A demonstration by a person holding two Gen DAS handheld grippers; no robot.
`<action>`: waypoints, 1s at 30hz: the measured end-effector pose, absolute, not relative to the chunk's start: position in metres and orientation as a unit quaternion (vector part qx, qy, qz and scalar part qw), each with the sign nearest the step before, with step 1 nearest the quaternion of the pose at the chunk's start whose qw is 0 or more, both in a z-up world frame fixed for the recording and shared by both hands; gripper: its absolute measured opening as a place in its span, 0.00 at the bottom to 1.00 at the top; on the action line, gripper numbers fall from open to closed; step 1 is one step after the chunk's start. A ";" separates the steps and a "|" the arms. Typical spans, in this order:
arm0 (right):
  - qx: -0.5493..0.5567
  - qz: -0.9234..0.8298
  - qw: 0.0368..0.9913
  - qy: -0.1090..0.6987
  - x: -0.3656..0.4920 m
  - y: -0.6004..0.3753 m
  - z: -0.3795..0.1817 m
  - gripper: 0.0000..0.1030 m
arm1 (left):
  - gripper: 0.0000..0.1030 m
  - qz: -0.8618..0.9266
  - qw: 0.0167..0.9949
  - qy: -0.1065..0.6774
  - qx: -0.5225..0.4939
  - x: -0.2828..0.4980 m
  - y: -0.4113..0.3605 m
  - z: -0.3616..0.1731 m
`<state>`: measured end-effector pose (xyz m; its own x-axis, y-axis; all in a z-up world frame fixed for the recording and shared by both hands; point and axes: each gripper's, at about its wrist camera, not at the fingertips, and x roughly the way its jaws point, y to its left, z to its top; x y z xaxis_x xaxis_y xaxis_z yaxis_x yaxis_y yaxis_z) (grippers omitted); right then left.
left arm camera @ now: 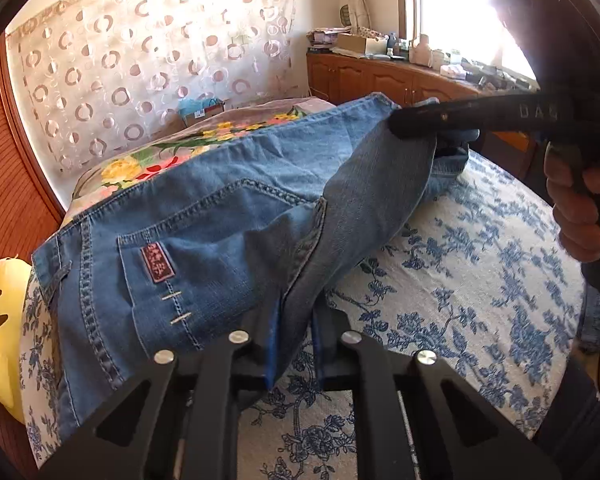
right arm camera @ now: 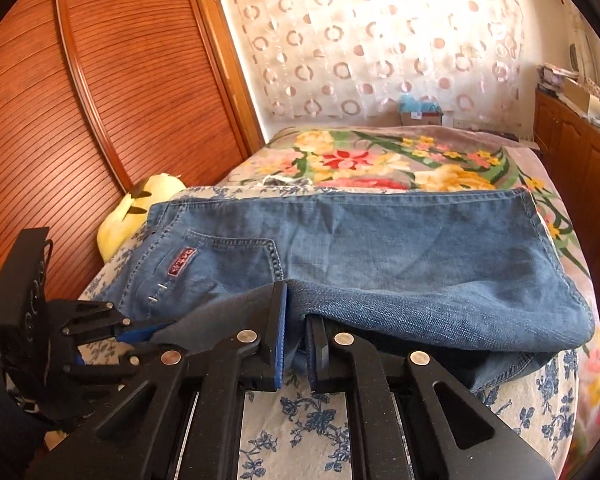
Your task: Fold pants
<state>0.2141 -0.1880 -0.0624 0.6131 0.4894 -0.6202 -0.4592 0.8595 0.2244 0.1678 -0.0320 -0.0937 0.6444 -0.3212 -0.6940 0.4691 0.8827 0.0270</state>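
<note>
With both the left gripper [left arm camera: 294, 354] and right gripper [right arm camera: 296, 344] pinching the jeans [right arm camera: 380, 248] near the bed's [right arm camera: 300, 412] front edge, carry them level so the fold lands square.

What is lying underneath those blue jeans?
The blue denim jeans rest on a white bedcover with blue flowers; their far edge reaches a colourful floral blanket. Whatever sits directly beneath the denim is covered.
</note>
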 end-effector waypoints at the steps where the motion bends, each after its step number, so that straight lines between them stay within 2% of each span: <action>1: 0.021 0.263 0.899 0.351 0.214 -0.189 -0.062 0.05 | 0.06 -0.222 0.902 0.358 0.097 0.167 -0.030 -0.091; 12: 0.024 0.276 0.907 0.317 0.202 -0.193 -0.044 0.05 | 0.04 -0.233 0.911 0.340 0.026 0.173 0.004 -0.055; 16: 0.006 0.276 0.903 0.330 0.201 -0.187 -0.050 0.19 | 0.05 -0.227 0.907 0.355 0.024 0.186 0.003 -0.061; 22: -0.004 0.273 0.899 0.344 0.186 -0.191 -0.072 0.34 | 0.05 -0.219 0.903 0.368 0.025 0.195 0.001 -0.068; 30: -0.005 0.279 0.889 0.362 0.174 -0.182 -0.099 0.37 | 0.06 -0.216 0.901 0.375 0.019 0.202 0.003 -0.068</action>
